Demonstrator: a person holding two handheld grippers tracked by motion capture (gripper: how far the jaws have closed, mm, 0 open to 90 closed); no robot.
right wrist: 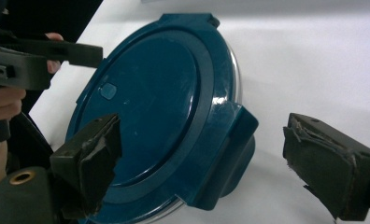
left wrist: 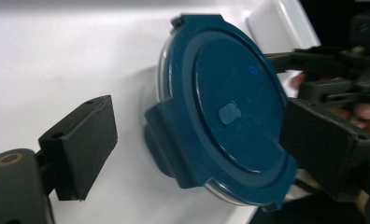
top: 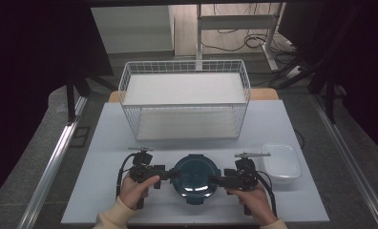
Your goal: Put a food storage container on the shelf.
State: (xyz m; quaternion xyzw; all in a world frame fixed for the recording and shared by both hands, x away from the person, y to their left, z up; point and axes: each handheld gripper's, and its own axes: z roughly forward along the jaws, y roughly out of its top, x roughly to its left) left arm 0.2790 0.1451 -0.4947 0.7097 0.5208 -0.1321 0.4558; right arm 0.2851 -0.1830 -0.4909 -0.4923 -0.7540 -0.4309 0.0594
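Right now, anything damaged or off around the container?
Yes: in the right gripper view, the right gripper has torn, frayed black pads, the facing peeling at the edges. The left gripper has smooth pads. The round container's blue lid sits flat, all visible latches down; nothing spilled.

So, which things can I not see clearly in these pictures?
- Contents of the round container: all views, its blue lid covers them.
- White box: left gripper view, cut by the top edge.
- Left gripper and right gripper jaw contact: high view, too small.
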